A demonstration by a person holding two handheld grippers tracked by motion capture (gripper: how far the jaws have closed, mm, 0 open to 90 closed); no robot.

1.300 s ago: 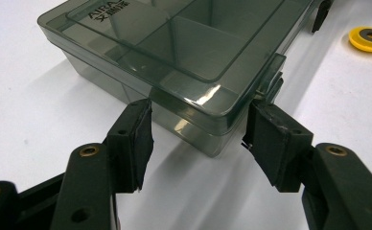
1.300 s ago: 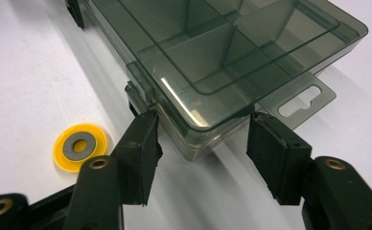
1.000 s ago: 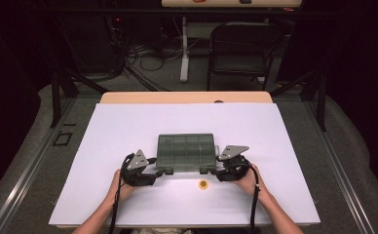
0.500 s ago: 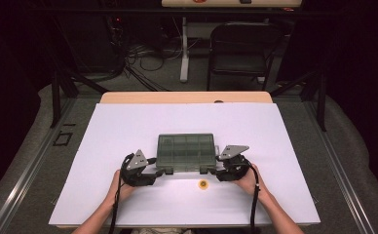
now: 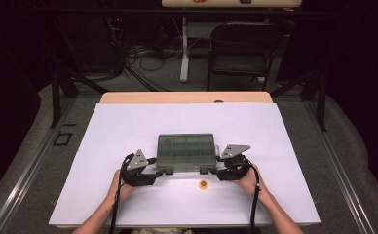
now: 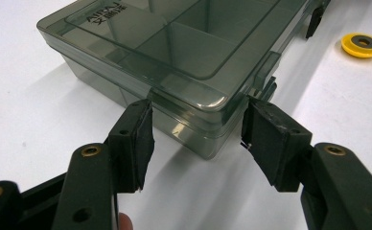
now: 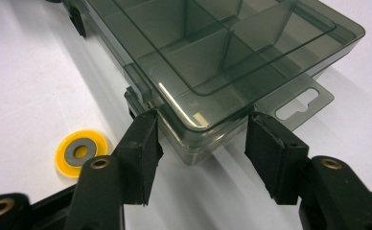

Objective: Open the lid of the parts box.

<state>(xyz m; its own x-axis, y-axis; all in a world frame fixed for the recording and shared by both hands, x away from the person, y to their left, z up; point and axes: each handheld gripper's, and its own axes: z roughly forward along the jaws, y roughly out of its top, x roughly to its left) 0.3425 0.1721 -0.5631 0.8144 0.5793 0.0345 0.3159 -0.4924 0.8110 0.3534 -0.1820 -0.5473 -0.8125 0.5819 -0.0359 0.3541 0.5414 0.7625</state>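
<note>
1. Centrally on the white table [image 5: 128, 126] lies the closed box [image 5: 185, 152].
2. At its 7 o'clock corner, left gripper [image 5: 159, 171] clasps it.
3. At 5 o'clock, right gripper [image 5: 212, 170] clasps the box; a yellow ring [image 5: 203, 185] lies at 6 o'clock.

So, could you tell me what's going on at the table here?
A person holds the left gripper and the right gripper at the two near corners of a closed smoky plastic compartment box. Each gripper's jaws straddle a corner; whether they press on it is unclear. A yellow disc lies on the white table just in front.
</note>
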